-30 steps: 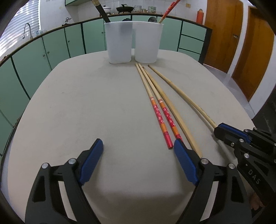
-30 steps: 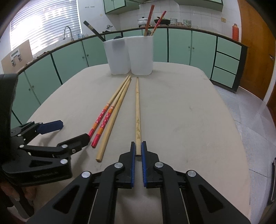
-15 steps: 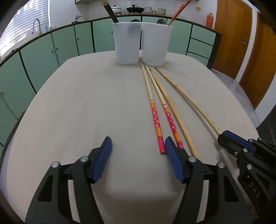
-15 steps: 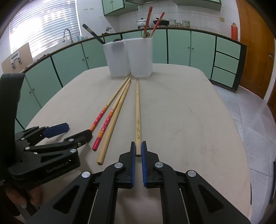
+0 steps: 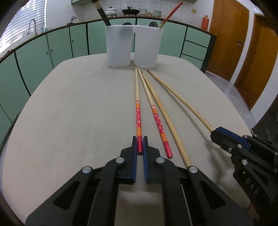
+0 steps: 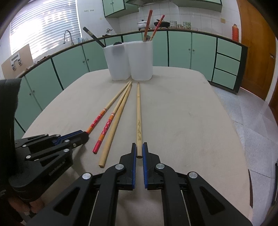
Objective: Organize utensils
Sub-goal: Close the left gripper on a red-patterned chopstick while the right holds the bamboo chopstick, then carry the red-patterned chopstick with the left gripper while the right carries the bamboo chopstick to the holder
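1. While the right gripper (image 6: 139, 150) stays clamped on the near end of the engraved plain chopstick (image 6: 138, 120), as it was a second ago, the left gripper (image 5: 140, 145) has changed: its fingers, wide apart a second ago, are now closed on the red butt of the left red chopstick (image 5: 138, 118) at 6 o'clock in the left wrist view
2. That closing means, by judgement, that both hands now have a stick in grip, each still lying flat on the table (image 5: 69, 121); the lift has not begun
3. Between the two held sticks lie the pieces not yet taken: the second red chopstick (image 5: 158, 120), just at 1 o'clock of the left gripper, and the bare wooden chopstick (image 5: 166, 120) close beside it on the right; their far tips nearly meet
4. All four sticks fan toward 12 o'clock, tips ending just short of the two white cups (image 5: 133, 47)
5. The cups stand touching side by side at the far edge; the left one holds a dark chopstick (image 5: 101, 13) leaning to 11 o'clock, the right one holds red chopsticks (image 6: 151, 26) leaning to 1 o'clock
6. Sorting by kind appears intended, so the red stick would likely go to the right cup; where the plain one belongs cannot be told
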